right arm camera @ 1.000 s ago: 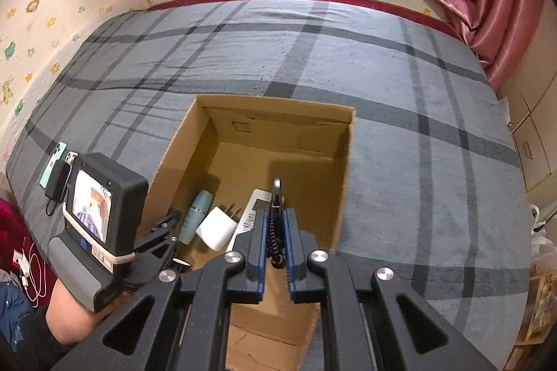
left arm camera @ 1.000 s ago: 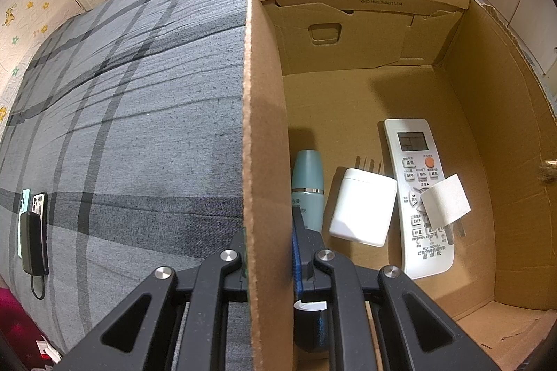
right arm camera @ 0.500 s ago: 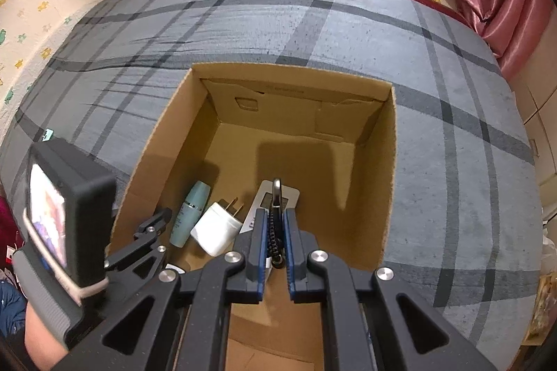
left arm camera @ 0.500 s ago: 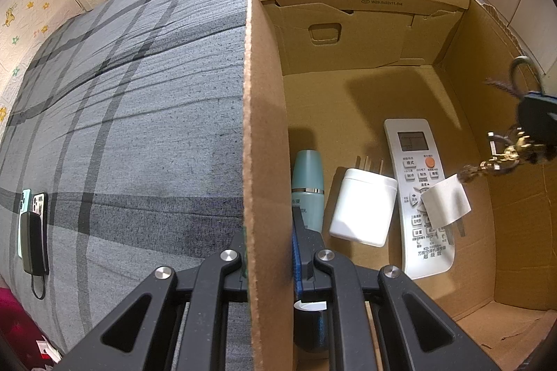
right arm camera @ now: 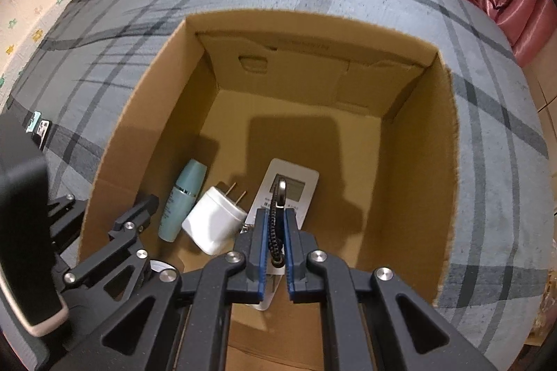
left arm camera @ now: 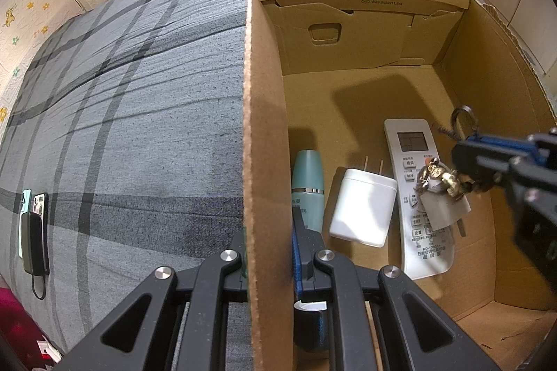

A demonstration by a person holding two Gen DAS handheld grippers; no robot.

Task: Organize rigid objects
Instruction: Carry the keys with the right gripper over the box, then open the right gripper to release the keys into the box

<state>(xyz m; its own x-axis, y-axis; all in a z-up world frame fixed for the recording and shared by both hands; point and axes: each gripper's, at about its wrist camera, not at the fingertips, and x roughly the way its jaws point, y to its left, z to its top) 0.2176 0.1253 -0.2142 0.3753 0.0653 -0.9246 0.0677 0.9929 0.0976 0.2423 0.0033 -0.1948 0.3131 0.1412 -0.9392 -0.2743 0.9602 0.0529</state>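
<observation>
While the left gripper (left arm camera: 269,252) clamps the cardboard box (left arm camera: 264,134) wall, the right gripper (right arm camera: 276,240) holds a keychain (left arm camera: 440,178) inside it.

Judged step: lowering the keychain above the remote (left arm camera: 414,197), beside charger (left arm camera: 362,207) and teal bottle (left arm camera: 308,190); next calls for releasing. Box print partly reads "W28"; remote lettering unreadable.
</observation>
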